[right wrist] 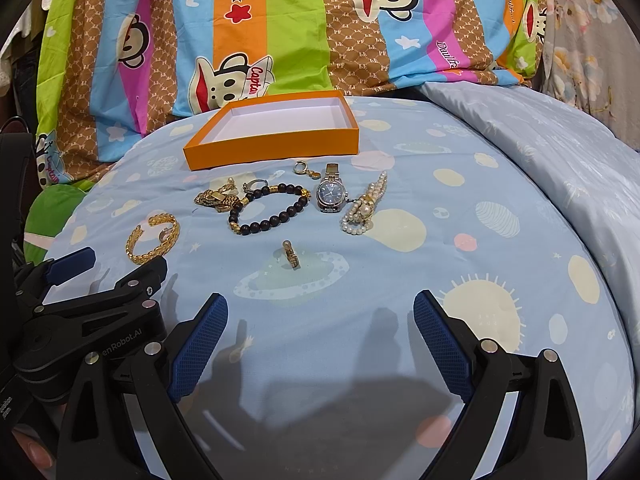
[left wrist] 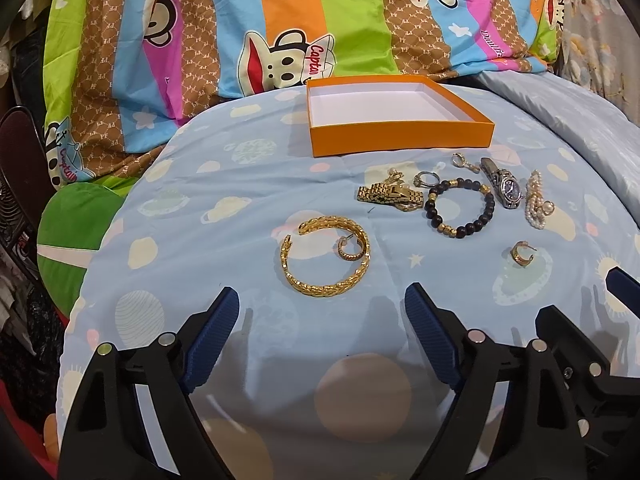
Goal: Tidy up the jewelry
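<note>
An empty orange box [left wrist: 400, 136] [right wrist: 272, 148] with a white inside stands at the far side of the blue cloth. In front of it lie a gold bangle [left wrist: 326, 258] [right wrist: 152, 240] with a small hoop earring [left wrist: 347, 249] inside it, a gold link watch [left wrist: 388, 194] [right wrist: 218, 198], a black bead bracelet [left wrist: 460, 208] [right wrist: 270, 210], a silver watch [left wrist: 506, 186] [right wrist: 331, 192], a pearl bracelet [left wrist: 536, 200] [right wrist: 364, 210] and a gold earring [left wrist: 522, 254] [right wrist: 292, 256]. My left gripper [left wrist: 322, 308] is open just short of the bangle. My right gripper [right wrist: 320, 312] is open, short of the gold earring.
A striped cartoon-monkey quilt [left wrist: 280, 20] [right wrist: 280, 20] rises behind the box. A ring [left wrist: 428, 178] [right wrist: 254, 185] and a small charm earring [left wrist: 464, 160] [right wrist: 306, 170] lie near the box. The left gripper's body [right wrist: 80, 300] shows at the right wrist view's left edge. A folded pale blue blanket [right wrist: 560, 140] lies at the right.
</note>
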A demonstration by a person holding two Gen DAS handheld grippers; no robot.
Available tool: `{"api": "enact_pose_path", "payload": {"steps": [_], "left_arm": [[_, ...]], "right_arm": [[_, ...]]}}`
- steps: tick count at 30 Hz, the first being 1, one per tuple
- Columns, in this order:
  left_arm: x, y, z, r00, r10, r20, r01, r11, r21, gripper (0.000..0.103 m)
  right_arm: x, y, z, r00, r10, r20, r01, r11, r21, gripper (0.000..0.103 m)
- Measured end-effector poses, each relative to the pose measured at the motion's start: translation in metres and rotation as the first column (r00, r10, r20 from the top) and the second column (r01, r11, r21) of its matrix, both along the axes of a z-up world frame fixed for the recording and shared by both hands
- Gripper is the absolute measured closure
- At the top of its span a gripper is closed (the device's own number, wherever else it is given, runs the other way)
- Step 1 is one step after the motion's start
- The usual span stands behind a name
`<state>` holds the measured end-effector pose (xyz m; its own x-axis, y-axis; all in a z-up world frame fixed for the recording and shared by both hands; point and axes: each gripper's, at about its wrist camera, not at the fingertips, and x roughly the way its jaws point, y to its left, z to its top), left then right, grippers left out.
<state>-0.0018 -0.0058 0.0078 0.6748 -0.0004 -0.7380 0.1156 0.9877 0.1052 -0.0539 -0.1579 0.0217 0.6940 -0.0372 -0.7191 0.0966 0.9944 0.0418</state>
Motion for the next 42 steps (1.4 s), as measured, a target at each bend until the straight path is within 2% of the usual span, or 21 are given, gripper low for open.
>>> {"api": "enact_pose_path", "payload": {"steps": [7, 42], "left_arm": [[0.0002, -0.0048, 0.0012, 1.000, -0.007, 0.002, 0.007, 1.000, 0.001, 0.023], [-0.0008, -0.0053, 0.0015, 1.000, -0.006, 0.007, 0.006, 1.000, -0.002, 0.024]], "right_arm": [[-0.0001, 0.0002, -0.0001, 1.000, 0.000, 0.000, 0.000, 1.000, -0.001, 0.011], [-0.0010, -0.0006, 0.0002, 1.000, 0.001, 0.004, -0.001, 1.000, -0.001, 0.011]]}}
